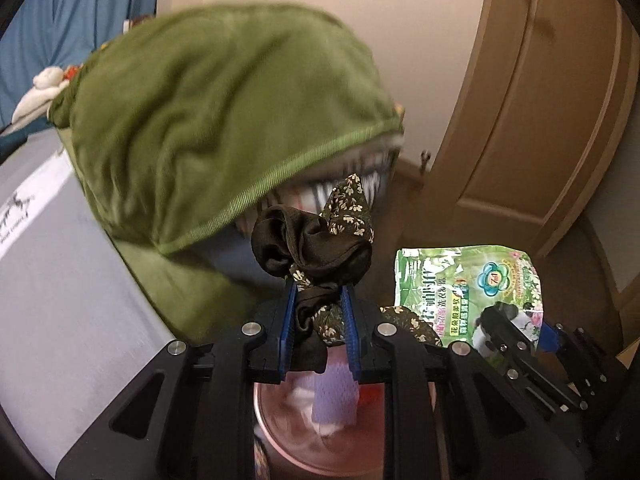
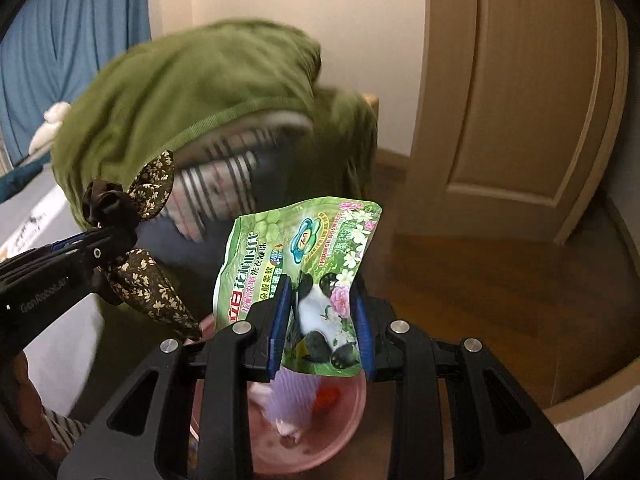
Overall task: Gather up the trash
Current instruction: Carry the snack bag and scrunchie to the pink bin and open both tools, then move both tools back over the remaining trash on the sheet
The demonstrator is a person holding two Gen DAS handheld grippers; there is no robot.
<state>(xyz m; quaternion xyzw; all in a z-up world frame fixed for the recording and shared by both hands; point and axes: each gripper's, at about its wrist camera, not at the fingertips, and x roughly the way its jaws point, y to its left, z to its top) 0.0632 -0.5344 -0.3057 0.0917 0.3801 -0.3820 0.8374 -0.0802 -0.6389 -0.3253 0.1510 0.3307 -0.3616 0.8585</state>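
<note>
Two black angular grippers, left gripper [image 1: 319,308], right gripper [image 2: 322,312], blue ribbed pads [image 2: 280,320], silver round screws, white "GenRobot.AI" lettering.

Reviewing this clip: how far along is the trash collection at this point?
Done: the pink bin already holds some white and red scraps. In hand: the left gripper is shut on a dark floral scrunchie, and the right gripper is shut on a green detergent pouch, both above the bin. Left: dropping both in.

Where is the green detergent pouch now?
The green detergent pouch is clamped in the right gripper, above the pink bin, right of the floral scrunchie.
</note>
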